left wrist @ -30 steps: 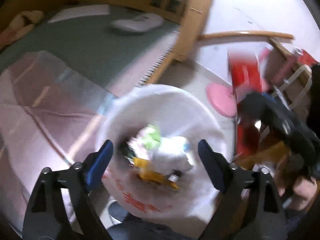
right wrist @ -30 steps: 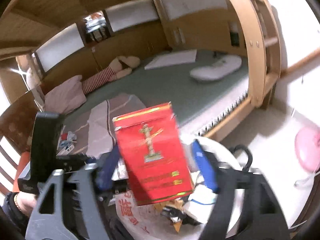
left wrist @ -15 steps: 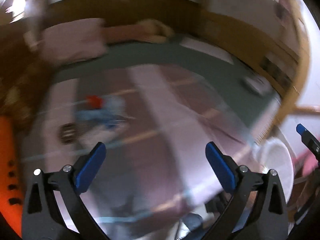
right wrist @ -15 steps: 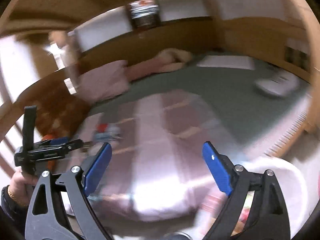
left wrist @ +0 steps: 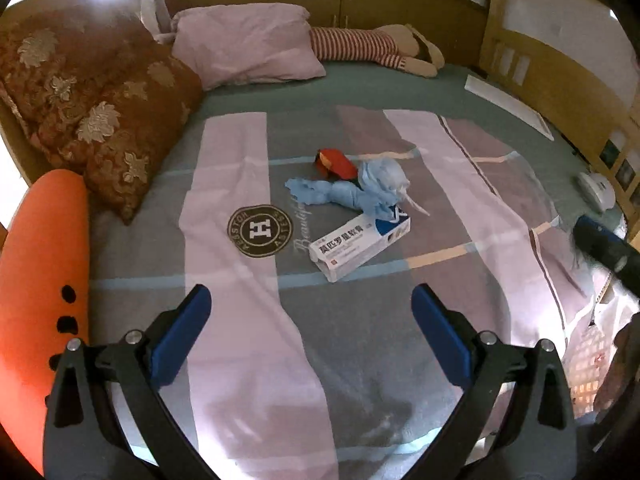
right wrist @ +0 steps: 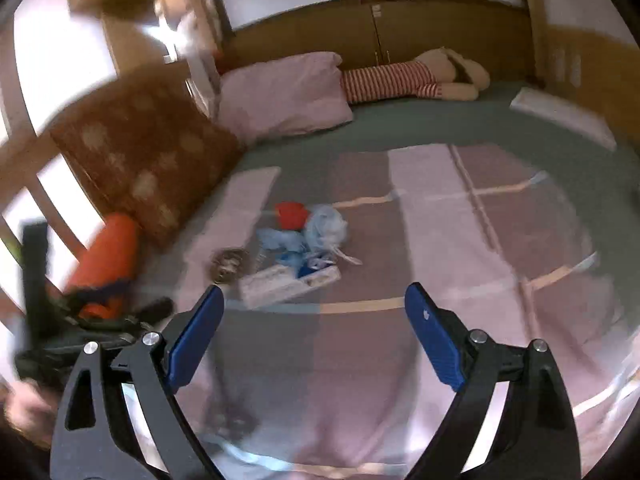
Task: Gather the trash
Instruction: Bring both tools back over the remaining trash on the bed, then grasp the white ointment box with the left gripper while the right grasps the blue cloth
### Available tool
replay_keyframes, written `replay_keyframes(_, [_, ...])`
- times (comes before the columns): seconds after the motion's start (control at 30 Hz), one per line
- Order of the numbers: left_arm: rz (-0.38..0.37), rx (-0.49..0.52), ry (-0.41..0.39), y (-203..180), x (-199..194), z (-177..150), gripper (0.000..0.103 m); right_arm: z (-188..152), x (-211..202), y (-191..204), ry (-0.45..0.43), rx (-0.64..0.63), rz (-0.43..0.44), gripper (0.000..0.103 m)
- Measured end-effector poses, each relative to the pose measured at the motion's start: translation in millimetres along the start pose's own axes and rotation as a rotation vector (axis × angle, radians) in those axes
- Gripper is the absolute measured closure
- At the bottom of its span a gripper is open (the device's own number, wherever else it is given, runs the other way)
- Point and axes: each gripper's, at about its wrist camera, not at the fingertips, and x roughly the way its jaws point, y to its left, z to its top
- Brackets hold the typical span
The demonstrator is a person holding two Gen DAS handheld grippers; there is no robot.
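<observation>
A small heap of trash lies in the middle of the bed: a white and blue medicine box (left wrist: 359, 247), crumpled blue gloves or masks (left wrist: 360, 190) and a red wrapper (left wrist: 336, 163). The same box (right wrist: 290, 283), blue heap (right wrist: 316, 232) and red wrapper (right wrist: 292, 215) show blurred in the right wrist view. My left gripper (left wrist: 311, 332) is open and empty, hovering over the blanket short of the box. My right gripper (right wrist: 314, 338) is open and empty, also short of the heap. The other gripper's body shows at the left edge of the right wrist view (right wrist: 36, 280).
A striped pink and grey blanket (left wrist: 460, 184) covers the green bed. A brown flowered cushion (left wrist: 100, 108), a pink pillow (left wrist: 248, 46) and a striped plush toy (left wrist: 376, 46) lie at the head. An orange chair back (left wrist: 40, 300) stands at the left.
Both grippers swung away from the white trash bag toward the bed. The right gripper let go of the red box it held and is now open and empty.
</observation>
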Motion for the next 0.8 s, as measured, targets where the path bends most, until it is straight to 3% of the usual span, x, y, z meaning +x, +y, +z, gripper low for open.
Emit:
replay_keyframes(0.17, [-0.049,0.0,-0.007,-7.7,-3.3,-0.9,0.003,-0.7,-10.1,-0.2,-0.015,-0.025,-0.014,0.013])
replay_keyframes(0.3, [-0.035,0.063,-0.008,-23.9,-4.8,-4.2,0.003,-0.7,-2.2,1.9,0.012,-0.025,-0.013,0.013])
replay_keyframes(0.5, [-0.03,0.06,0.006,-24.7,4.6,-2.5,0.003,-1.8,12.9,2.1,0.027,-0.029,-0.012,0.013])
replay_keyframes(0.67, [-0.048,0.112,0.019,-29.8,38.9,4.6,0.003,17.0,67.4,-3.5,0.095,-0.026,0.018,0.013])
replay_keyframes(0.8, [-0.051,0.18,0.04,-38.3,76.1,11.1,0.003,28.2,141.5,-28.2,0.196,0.087,0.045,0.013])
